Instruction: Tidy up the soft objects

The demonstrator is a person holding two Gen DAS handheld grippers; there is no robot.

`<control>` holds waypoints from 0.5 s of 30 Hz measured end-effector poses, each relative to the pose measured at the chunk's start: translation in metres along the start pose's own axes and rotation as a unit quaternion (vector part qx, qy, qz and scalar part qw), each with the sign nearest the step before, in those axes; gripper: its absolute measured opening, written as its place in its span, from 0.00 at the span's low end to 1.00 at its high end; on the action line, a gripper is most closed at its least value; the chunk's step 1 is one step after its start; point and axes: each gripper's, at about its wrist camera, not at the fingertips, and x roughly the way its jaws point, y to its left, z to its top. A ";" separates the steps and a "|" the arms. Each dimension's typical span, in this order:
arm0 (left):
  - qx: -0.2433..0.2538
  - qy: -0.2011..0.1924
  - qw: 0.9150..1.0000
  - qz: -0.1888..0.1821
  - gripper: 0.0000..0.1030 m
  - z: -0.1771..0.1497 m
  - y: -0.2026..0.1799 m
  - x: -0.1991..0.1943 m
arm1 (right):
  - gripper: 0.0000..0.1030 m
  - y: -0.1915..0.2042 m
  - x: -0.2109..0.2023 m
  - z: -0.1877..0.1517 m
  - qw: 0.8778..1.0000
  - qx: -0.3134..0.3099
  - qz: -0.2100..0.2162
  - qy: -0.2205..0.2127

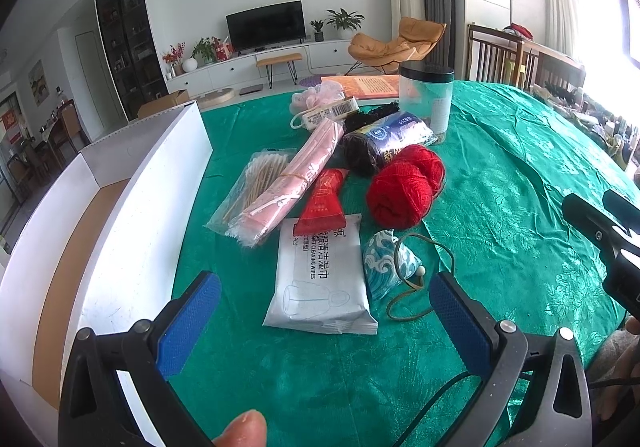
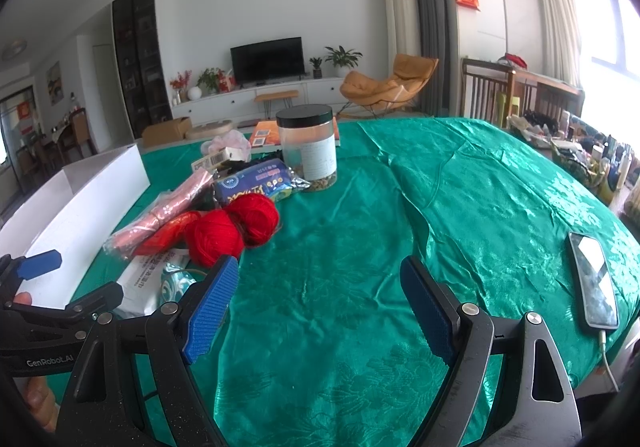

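Observation:
A pile of small goods lies on the green tablecloth (image 1: 500,183). Two red yarn balls (image 1: 404,187) sit beside a blue patterned pouch (image 1: 384,263) with a cord, a white wet-wipes pack (image 1: 320,279), a red tube (image 1: 324,199), a pink wrapped bundle (image 1: 296,175) and a bag of cotton swabs (image 1: 252,187). My left gripper (image 1: 324,319) is open and empty, just short of the wipes pack. My right gripper (image 2: 320,307) is open and empty over bare cloth, right of the yarn (image 2: 236,227).
An open white cardboard box (image 1: 132,215) stands at the left. A clear jar with a dark lid (image 1: 426,99), a dark blue snack pack (image 1: 384,143), a pink puff and an orange book lie behind. A phone (image 2: 594,279) on a cable lies at the right.

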 end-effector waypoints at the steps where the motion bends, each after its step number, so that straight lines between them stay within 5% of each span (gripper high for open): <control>1: 0.000 0.000 1.000 0.001 1.00 0.000 0.000 0.000 | 0.83 -0.002 0.000 0.000 1.000 0.000 0.000 -0.001; 15: 0.003 0.011 1.000 0.009 1.00 -0.004 0.001 0.005 | 0.83 -0.006 0.001 0.000 1.000 0.006 0.003 0.006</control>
